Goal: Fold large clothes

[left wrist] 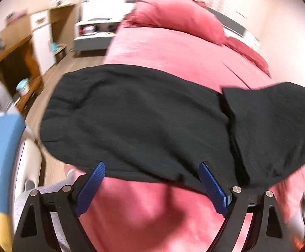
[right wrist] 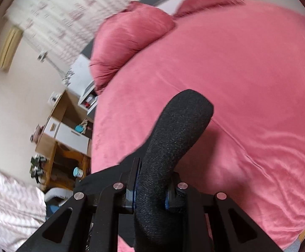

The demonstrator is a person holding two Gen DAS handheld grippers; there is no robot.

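Observation:
A large black garment (left wrist: 135, 117) lies spread across the pink bed cover (left wrist: 173, 48). Its right-hand part (left wrist: 278, 130) is raised off the bed toward the frame's right edge. My left gripper (left wrist: 151, 164) is open, its blue pads (left wrist: 93, 187) wide apart over the garment's near hem, with nothing pinched between them. In the right wrist view, my right gripper (right wrist: 152, 180) is shut on a thick fold of the black garment (right wrist: 173, 130), which sticks up out of the jaws above the bed cover (right wrist: 247, 84).
Pink pillows (left wrist: 173, 14) (right wrist: 129, 40) lie at the head of the bed. A wooden desk and cabinet (left wrist: 20, 48) (right wrist: 64, 145) stand along the wall beyond the bed's left side, past a strip of wood floor (left wrist: 72, 63). Both views are motion-blurred.

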